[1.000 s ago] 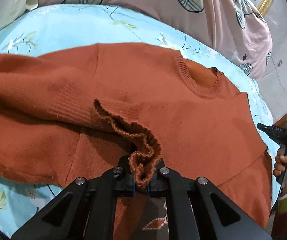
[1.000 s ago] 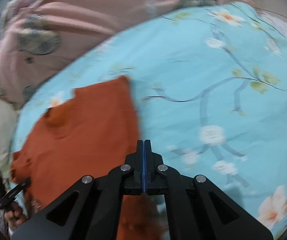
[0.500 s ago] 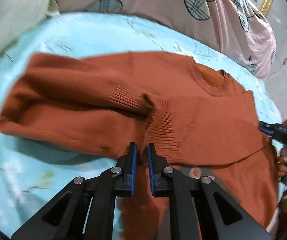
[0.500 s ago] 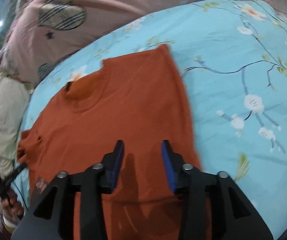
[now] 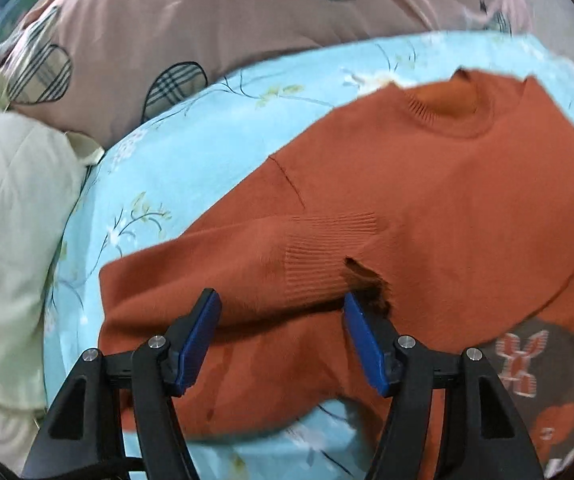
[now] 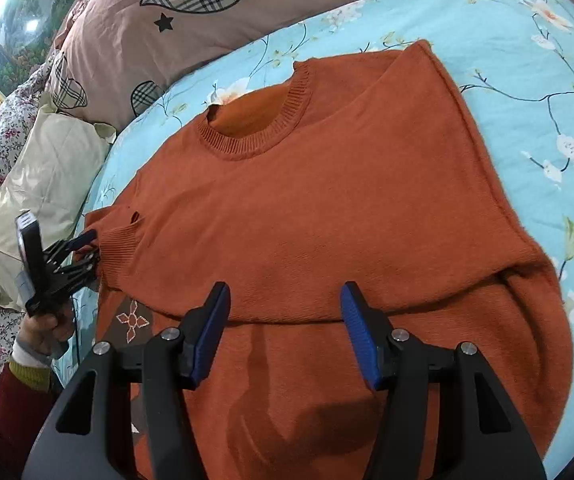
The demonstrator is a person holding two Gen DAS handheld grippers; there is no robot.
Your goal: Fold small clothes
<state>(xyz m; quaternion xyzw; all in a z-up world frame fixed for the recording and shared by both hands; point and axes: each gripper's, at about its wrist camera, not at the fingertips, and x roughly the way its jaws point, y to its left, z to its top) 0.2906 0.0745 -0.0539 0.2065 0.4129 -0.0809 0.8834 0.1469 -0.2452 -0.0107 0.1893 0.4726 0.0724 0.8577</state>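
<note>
Seen from the left wrist, the left gripper (image 5: 283, 340) holds its blue-padded fingers wide apart with nothing between them, poised just above the folded-in sleeve with its ribbed cuff (image 5: 327, 256) of the rust-orange knitted sweater (image 5: 467, 200). The cuff lies across the sweater's chest, its opening just beside the right-hand finger. Only this view shows the cuff's dark mouth closely; a brown patterned patch (image 5: 527, 364) shows at lower right.

The right wrist view takes in the whole sweater (image 6: 327, 208), flat on the light-blue floral bedsheet (image 6: 527, 92), round neck away from the camera. The right gripper (image 6: 285, 336) also has its fingers spread, empty, over the folded lower edge of the body. This view alone shows the left gripper (image 6: 83, 252) from outside, in the person's hand (image 6: 43, 328) at the sweater's left edge beside the cuff.

Bare sheet lies open to the right of the sweater. On the left sits a cream cushion (image 6: 43, 184); beyond, a pink quilt with plaid heart patches (image 6: 167, 20) borders the sheet.
</note>
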